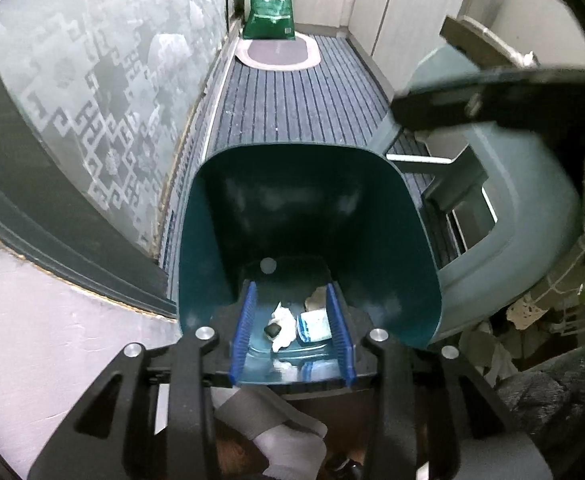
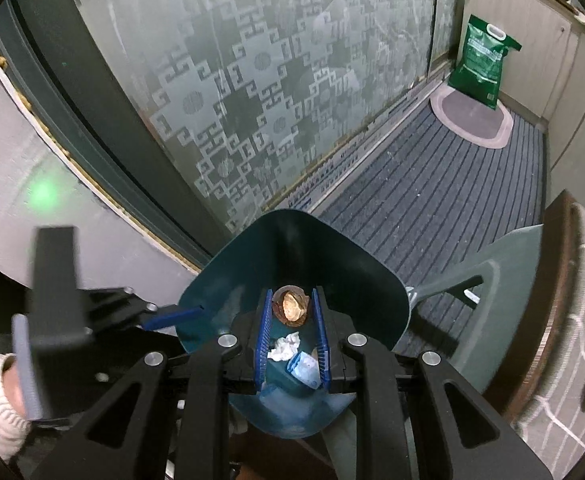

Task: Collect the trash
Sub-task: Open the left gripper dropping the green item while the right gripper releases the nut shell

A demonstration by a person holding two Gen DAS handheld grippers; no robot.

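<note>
Right gripper (image 2: 291, 310) pinching a brown nut shell (image 2: 290, 306) over the teal bin (image 2: 228, 264), ready to drop; tissue (image 2: 284, 347) inside at six o'clock. Left gripper (image 1: 291, 322) spread, empty.

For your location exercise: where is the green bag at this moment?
The green bag stands upright at the far end of the striped floor mat, behind the oval rug, between the patterned glass door and the cabinets.

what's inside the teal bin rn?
In the bin: crumpled tissue, a small dark lump on it, a blue-white packet, and a tan scrap. The left gripper's fingers cover the floor's sides.
</note>
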